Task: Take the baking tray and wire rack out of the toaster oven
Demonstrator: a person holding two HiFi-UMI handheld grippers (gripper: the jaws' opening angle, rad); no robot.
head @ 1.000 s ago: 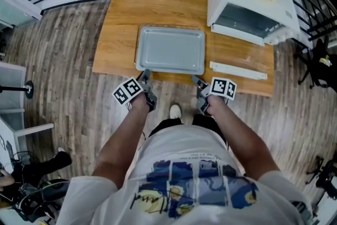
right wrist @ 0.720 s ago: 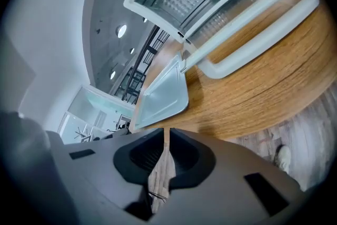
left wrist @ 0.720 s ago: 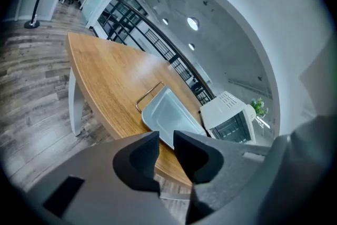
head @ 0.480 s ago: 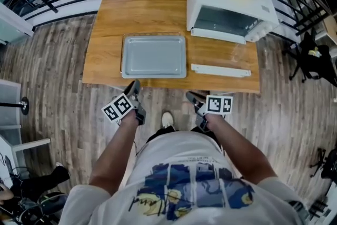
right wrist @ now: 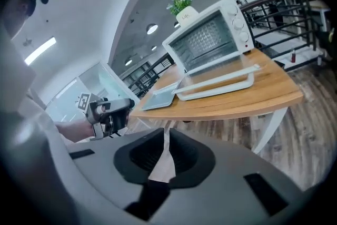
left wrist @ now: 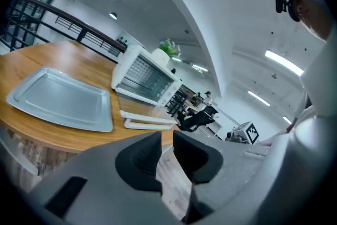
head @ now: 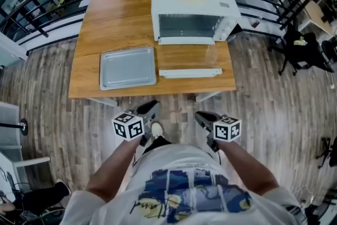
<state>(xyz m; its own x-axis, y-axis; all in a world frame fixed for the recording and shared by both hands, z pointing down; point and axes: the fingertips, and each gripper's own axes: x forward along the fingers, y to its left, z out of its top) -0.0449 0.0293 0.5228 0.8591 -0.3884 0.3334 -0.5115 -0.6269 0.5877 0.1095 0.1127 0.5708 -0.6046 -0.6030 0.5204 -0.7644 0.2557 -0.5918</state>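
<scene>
Hanging back from the table [head: 116, 13], we count the task half done: the baking tray [head: 128, 67] lies ahead of the left gripper [head: 149, 109], out of the toaster oven [head: 192, 10]. Both grippers are empty, jaws slightly parted, those of the right gripper [head: 201, 117] having just been closing. Only the gripper views show the wire rack [right wrist: 206, 39] inside.

A wooden table [head: 121, 13] is standing on a plank floor [head: 47, 113]. A grey baking tray [head: 128, 67] is lying flat on the near left part of the tabletop, close to the front edge. A white toaster oven [head: 192, 13] is sitting at the far right, its glass door [head: 189, 58] folding down over the tabletop, just beside the tray.
</scene>
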